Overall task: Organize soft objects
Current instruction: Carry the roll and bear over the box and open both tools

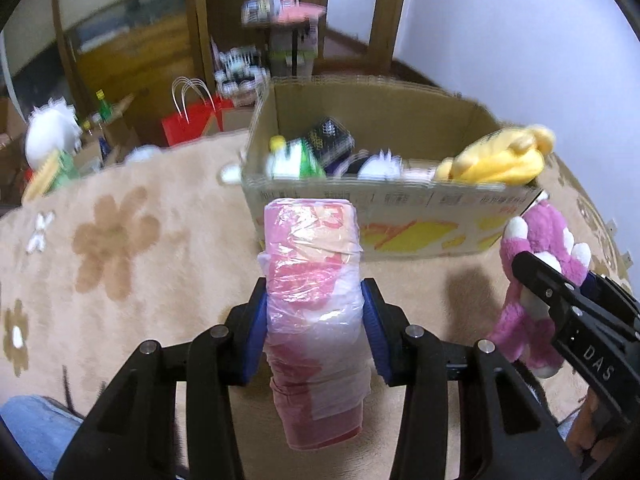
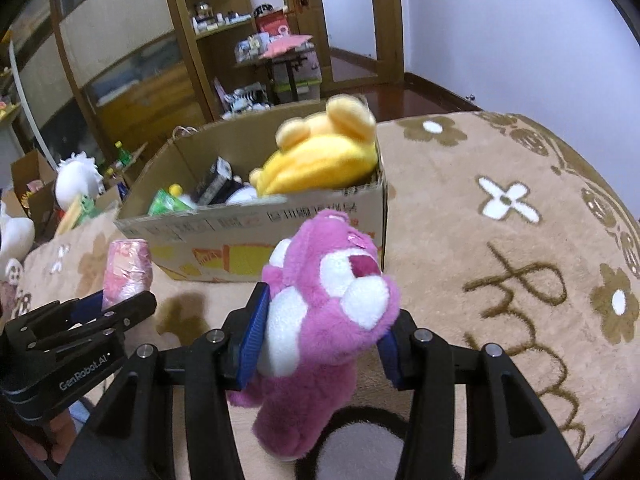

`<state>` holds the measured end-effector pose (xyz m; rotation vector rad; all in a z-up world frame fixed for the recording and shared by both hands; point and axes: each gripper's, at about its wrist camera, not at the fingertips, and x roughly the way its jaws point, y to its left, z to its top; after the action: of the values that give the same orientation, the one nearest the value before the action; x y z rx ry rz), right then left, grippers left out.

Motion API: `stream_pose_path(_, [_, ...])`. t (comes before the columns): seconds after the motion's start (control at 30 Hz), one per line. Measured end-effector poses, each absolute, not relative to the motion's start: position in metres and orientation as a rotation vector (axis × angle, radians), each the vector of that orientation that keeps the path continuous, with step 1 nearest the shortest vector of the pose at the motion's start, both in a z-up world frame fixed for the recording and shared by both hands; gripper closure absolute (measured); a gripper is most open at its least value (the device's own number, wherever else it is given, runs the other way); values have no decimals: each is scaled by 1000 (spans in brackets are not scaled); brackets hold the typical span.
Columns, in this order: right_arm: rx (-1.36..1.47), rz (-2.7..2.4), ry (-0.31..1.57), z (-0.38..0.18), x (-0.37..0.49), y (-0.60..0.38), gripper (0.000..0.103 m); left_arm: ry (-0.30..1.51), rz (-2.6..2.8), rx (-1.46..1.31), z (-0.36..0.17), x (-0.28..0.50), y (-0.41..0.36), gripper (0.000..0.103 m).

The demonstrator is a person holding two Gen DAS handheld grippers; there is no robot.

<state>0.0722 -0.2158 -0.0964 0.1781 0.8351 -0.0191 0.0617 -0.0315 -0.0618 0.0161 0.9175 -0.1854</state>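
Box (image 2: 256, 232): on the blanket (image 2: 500, 264), open, part full; yellow plush (image 2: 320, 160) fills its right corner, so drop left of it.
Bear (image 2: 332, 304): clamped in right tongs (image 2: 320, 344), short of the box.
Roll (image 1: 316, 300): clamped in left tongs (image 1: 316, 320), short of the box; clear the rim before release.

A beige blanket (image 2: 500, 240) with brown flowers and white crosses covers the surface. Behind it stands a wooden shelf (image 2: 224, 12) crowded with small items, and a small table (image 2: 286, 60) with pink things on top. A red bag (image 1: 192, 120) with white handles sits on the floor, near a green bottle (image 1: 103, 104). A wooden door (image 2: 308, 8) stands beside the white wall (image 2: 500, 32).
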Motion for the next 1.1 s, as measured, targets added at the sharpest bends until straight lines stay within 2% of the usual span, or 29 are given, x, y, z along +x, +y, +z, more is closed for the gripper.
stream_pose_path(0.2, [175,-12,760,-66,61,-216,51,768,-179,18,-23,52,-25,60])
stream_pose_path(0.47, [161,1,660,-27,61,-217,51,659,-185,45,11,60,-26,60])
stream_pose_path(0.7, [161,16,594,-3,84,-216,51,593,-183,83,24,86,-33,60])
stream_pose_path(1.1, [124,47,576,-4,131,-213,51,553,-176,154,20,133,-51,60])
